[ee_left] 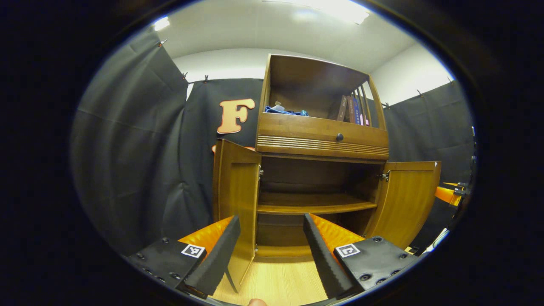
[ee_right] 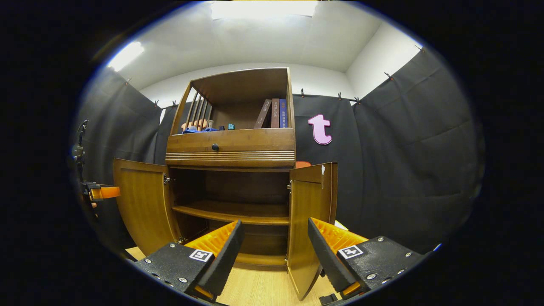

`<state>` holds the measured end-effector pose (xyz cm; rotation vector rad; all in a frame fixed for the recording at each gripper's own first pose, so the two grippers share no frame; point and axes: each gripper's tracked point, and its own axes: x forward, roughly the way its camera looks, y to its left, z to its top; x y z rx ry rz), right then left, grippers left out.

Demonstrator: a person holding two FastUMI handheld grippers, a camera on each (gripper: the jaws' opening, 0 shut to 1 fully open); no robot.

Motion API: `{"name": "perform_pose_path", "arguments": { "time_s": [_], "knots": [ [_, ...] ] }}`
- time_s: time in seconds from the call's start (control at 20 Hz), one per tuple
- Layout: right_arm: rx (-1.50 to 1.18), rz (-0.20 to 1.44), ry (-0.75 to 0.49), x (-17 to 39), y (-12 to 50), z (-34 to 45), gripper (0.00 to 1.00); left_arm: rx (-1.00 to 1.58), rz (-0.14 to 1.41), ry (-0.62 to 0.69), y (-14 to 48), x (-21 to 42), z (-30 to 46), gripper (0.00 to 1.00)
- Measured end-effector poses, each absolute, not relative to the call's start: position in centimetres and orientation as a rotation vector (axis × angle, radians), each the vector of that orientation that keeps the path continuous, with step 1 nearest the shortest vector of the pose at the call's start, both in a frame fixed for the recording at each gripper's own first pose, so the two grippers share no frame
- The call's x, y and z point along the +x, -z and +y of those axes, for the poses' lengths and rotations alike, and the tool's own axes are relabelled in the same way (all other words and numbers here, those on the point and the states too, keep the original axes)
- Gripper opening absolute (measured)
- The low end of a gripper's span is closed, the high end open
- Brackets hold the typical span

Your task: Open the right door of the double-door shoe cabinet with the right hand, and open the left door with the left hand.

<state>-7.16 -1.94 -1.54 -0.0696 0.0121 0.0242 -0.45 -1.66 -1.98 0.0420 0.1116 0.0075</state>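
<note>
The left gripper (ee_left: 272,242) has its fingers wide apart and holds nothing; between them, a little way ahead, stands the edge of the left door (ee_left: 236,199), which no finger touches. The right gripper (ee_right: 274,246) is also spread open and empty, with the right door (ee_right: 308,221) standing edge-on in its gap, again not touched as far as I can see.

Both doors of the shoe cabinet (ee_right: 231,146) are swung out wide, so I judge the task practically done (what may be left is only to draw the hands back). In the left gripper view the right door (ee_left: 403,199) stands fully open at the far side, with the other gripper near its outer edge.

The cabinet is of brown, glossy wood and stands on a pale wooden floor (ee_left: 276,280) against the black cloth. Inside, one shelf (ee_left: 312,206) is bare. Above the doors is a drawer with a dark knob (ee_left: 339,137), and an open top with books (ee_right: 274,112).
</note>
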Motion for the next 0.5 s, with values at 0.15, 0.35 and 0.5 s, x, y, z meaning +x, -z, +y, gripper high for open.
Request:
{"name": "perform_pose_path", "arguments": {
  "time_s": [0.15, 0.35, 0.5],
  "knots": [
    [-0.075, 0.009, -0.002, -7.0, 1.2, -3.2, 0.92, 0.043, 0.123, -0.009, 1.7, 0.5, -2.9, 0.96],
    [-0.061, 0.006, 0.022, -6.8, 1.1, -4.8, 0.98, 0.055, 0.116, -0.015, 1.3, 1.2, -3.6, 0.96],
    [-0.067, 0.005, 0.035, -6.6, 1.1, -5.6, 0.98, 0.069, 0.100, -0.027, 0.9, 1.6, -3.7, 0.96]
  ]
}}
